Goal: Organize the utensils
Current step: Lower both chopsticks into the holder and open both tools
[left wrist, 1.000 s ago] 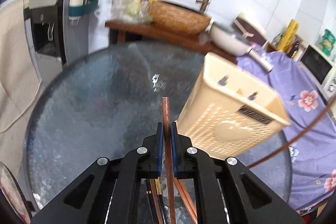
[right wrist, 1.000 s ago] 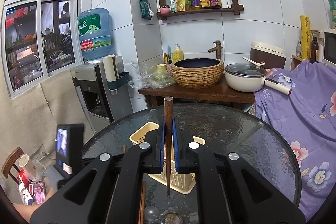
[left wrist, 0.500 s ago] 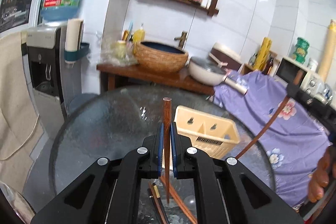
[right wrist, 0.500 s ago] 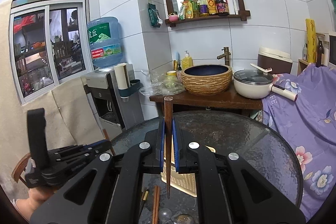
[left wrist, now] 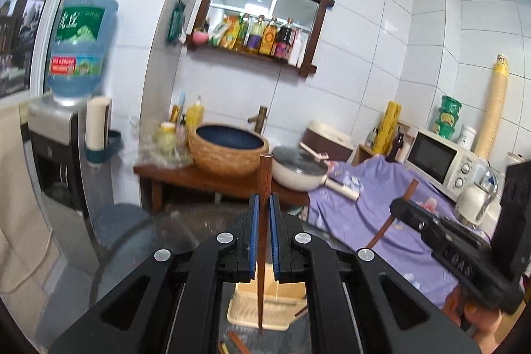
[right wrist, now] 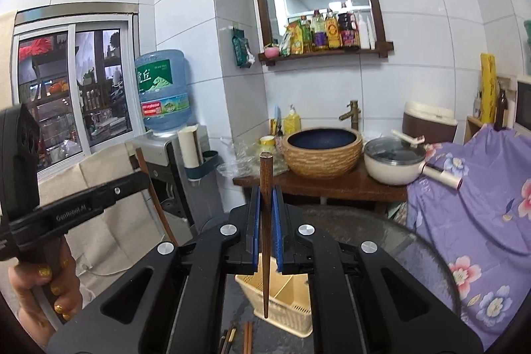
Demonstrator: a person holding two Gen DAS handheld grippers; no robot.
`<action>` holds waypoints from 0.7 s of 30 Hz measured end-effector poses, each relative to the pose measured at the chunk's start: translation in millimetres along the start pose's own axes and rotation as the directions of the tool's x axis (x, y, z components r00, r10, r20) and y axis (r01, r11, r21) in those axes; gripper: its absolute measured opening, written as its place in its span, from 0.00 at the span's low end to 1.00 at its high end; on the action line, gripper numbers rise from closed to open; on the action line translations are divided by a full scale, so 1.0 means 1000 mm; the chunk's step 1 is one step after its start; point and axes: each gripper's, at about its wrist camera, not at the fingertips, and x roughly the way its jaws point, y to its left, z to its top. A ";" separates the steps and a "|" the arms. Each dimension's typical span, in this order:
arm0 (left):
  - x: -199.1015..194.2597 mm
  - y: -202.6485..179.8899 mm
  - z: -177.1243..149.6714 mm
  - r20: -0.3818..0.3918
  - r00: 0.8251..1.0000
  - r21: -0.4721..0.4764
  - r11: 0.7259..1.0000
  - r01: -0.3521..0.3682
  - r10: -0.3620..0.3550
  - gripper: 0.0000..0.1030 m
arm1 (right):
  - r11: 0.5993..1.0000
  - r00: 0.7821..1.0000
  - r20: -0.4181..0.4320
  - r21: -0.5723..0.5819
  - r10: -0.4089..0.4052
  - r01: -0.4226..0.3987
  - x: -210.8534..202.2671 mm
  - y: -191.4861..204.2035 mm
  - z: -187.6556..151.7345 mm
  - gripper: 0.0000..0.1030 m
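My left gripper is shut on a brown wooden chopstick, held upright above the cream plastic utensil basket on the glass table. My right gripper is shut on another brown chopstick, its thin tip hanging over the same basket. Each gripper shows in the other's view: the right one at the right, the left one at the left. More chopsticks lie on the table in front of the basket.
The round glass table holds the basket. Behind it stand a wooden bench with a woven basin and a white pot, a water dispenser at the left, and a purple flowered cloth at the right.
Both grippers have risen and tilted up, each still holding its chopstick. The basket has dropped lower in both views, and more wall and shelf show.
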 end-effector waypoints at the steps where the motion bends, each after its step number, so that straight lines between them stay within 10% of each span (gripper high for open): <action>1: 0.005 -0.002 0.007 0.007 1.000 -0.007 1.000 -0.008 0.008 0.06 | 1.000 1.000 0.007 -0.005 -0.010 0.010 0.001 0.000 0.005 0.07; 9: 0.063 0.000 0.019 0.003 0.998 -0.073 0.996 -0.056 0.057 0.06 | 0.995 0.995 0.022 -0.022 -0.098 0.098 0.029 -0.011 0.014 0.07; 21: 0.135 0.021 -0.058 -0.146 0.982 -0.072 0.988 -0.135 0.124 0.06 | 0.992 0.987 -0.096 0.015 -0.126 0.128 0.083 -0.037 -0.050 0.07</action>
